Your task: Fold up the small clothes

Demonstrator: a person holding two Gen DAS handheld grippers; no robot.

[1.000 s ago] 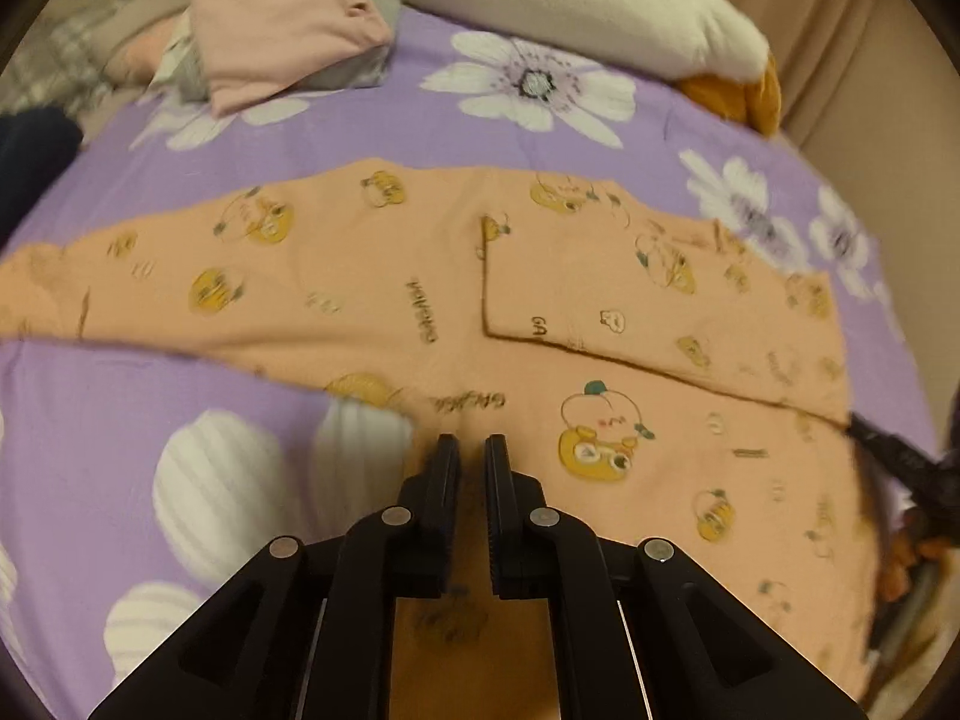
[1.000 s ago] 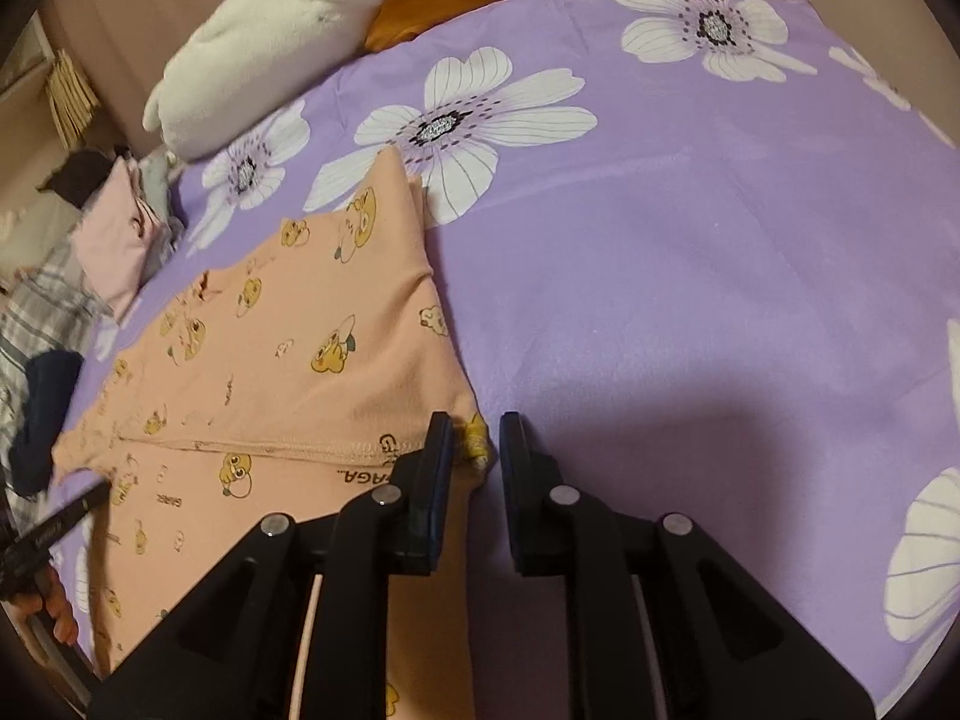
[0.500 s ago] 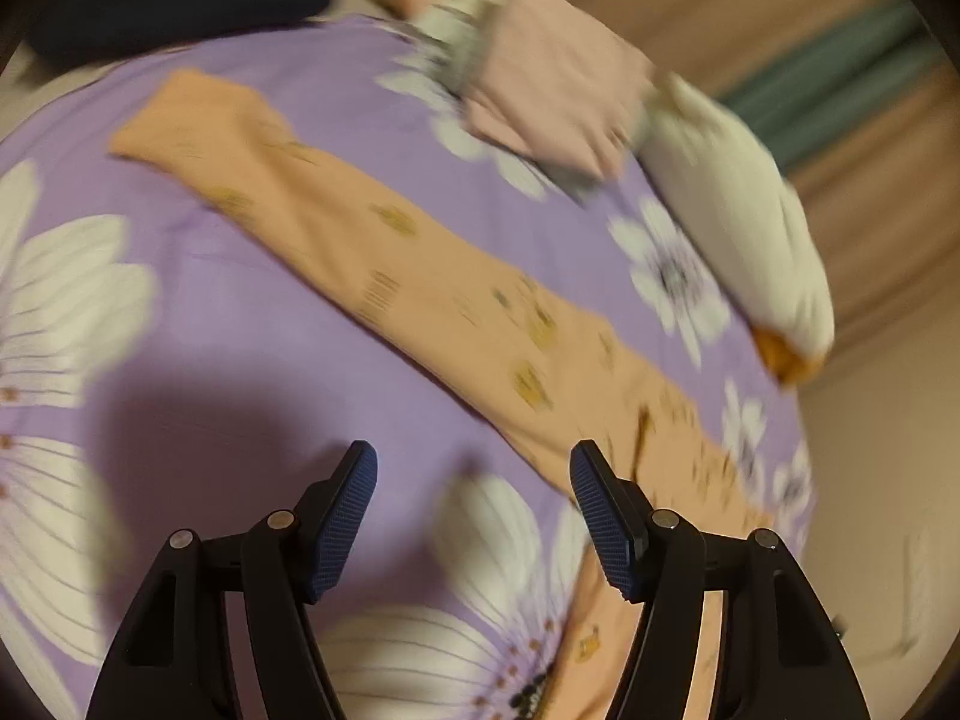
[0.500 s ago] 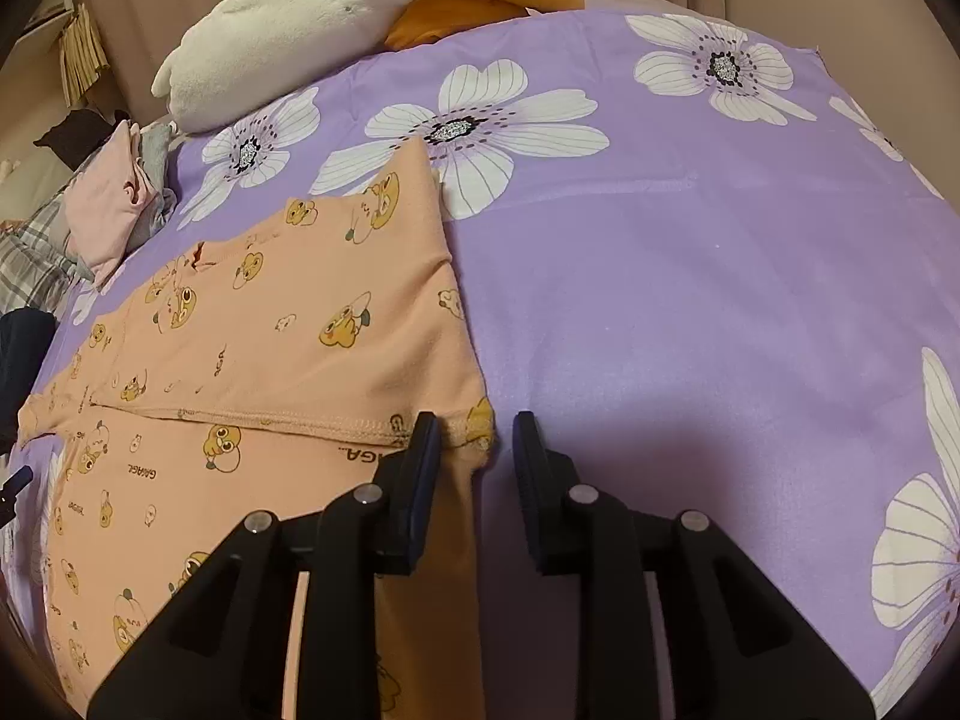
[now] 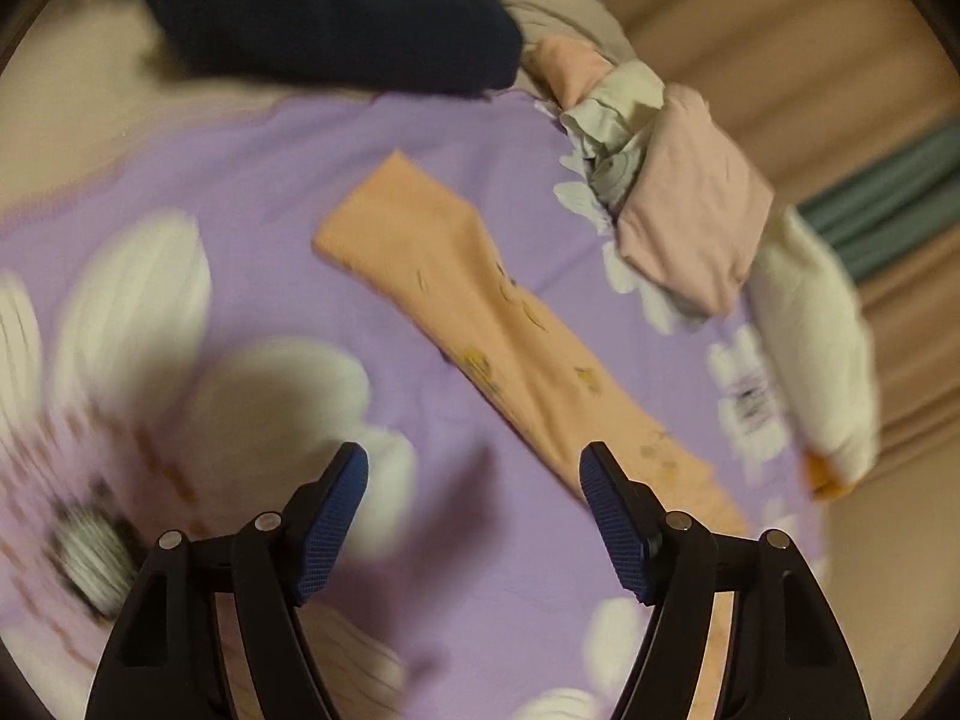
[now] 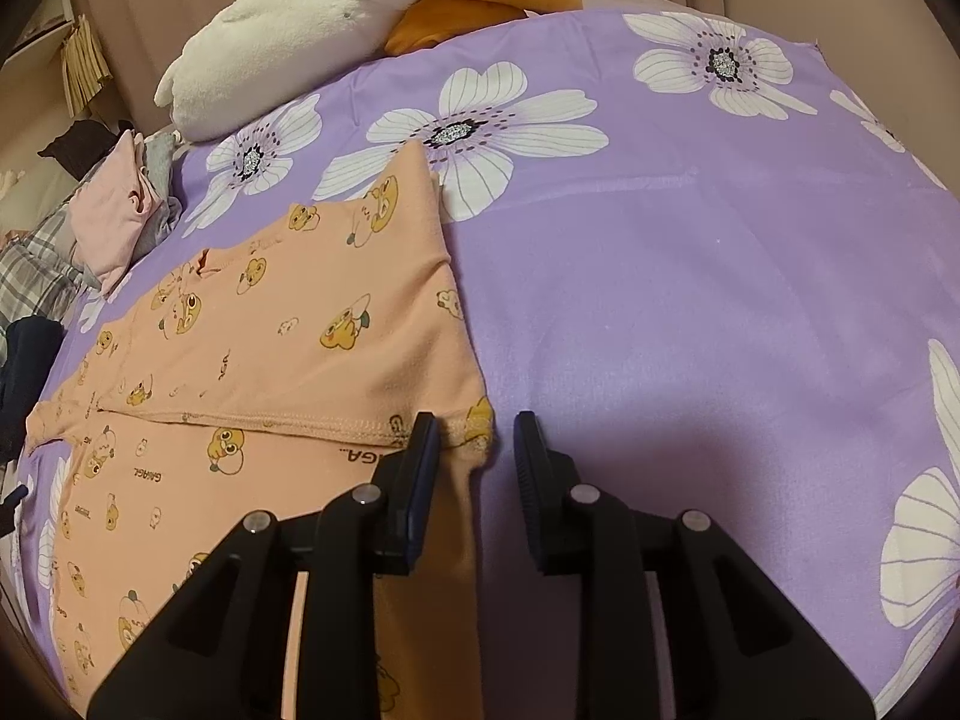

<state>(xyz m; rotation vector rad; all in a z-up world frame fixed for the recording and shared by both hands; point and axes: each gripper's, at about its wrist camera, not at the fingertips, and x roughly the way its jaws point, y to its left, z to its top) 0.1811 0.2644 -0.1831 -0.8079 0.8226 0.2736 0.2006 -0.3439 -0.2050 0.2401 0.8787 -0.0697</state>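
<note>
The left gripper [image 5: 474, 480] is opening wide with nothing between its jaws, only purple floral sheet [image 5: 270, 162] below, and it points toward the outstretched sleeve [image 5: 456, 276] of the peach printed top [image 6: 288, 360], which lies flat on the bed. The right gripper [image 6: 471, 441] stands slightly parted over the garment's near corner, where the right sleeve is already folded across the body; its pads do not appear to press the cloth. The step in hand looks like folding the remaining sleeve inward. To do it well, the left gripper should pinch close to the cuff end, lift just clear of the sheet, and lay the sleeve across in line with the folded one. A pile of pink clothes [image 5: 690, 204] and a white plush toy [image 6: 288, 30] lie beyond.
</note>
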